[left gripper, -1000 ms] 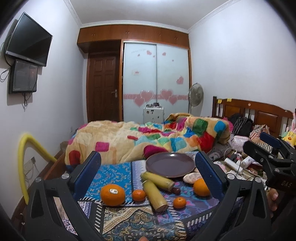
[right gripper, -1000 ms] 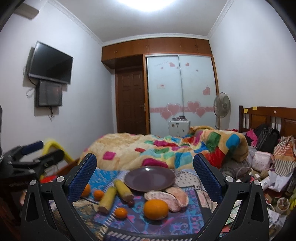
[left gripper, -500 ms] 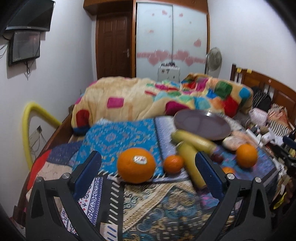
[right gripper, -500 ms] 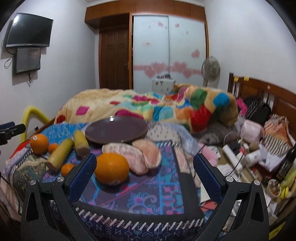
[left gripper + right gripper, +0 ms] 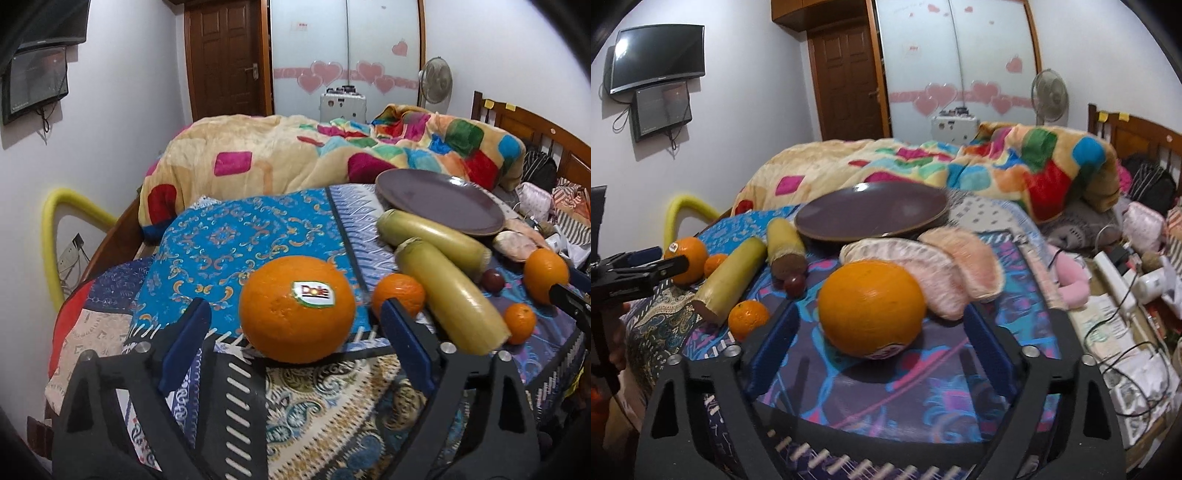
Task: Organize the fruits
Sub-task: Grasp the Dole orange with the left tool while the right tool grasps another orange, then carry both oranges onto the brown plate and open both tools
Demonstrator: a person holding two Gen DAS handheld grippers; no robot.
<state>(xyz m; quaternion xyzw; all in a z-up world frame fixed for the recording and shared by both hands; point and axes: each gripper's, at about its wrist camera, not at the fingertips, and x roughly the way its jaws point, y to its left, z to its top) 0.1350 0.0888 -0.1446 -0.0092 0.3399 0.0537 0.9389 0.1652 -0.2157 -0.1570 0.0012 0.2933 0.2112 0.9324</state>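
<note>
Orange is most of what's scattered on this bed, so here's my read on why stuff sits where it does. A brown plate [image 5: 871, 210] is parked empty at the far end of the patterned cloth [image 5: 236, 236], and all the fruit is loose in front of it, which makes me think the plate is where everything ends up. Two cane pieces [image 5: 443, 288] lie crossed in the middle with a small grape [image 5: 493, 280] tucked beside them, two pomelo wedges [image 5: 942, 269] sit just off the plate rim, and a couple of mandarins [image 5: 398, 295] are strewn between. Each hand seems to be going for one of the two big ones at once, which makes sense since they're at opposite ends of the spread. Left gripper [image 5: 295, 325] has the Dole orange [image 5: 297, 308] sitting right between its blue pads; the jaws are closing, but I can see gaps on both sides, so not touching yet as far as I can tell. Right gripper [image 5: 879, 328] is doing the same with the other orange [image 5: 871, 312], sticker side down: jaws closing, fruit between them, pads clear of the peel. Nothing is actually held by either one right now. Round fruit on soft bedding could roll if a pad nudges it first, I'd guess.
</note>
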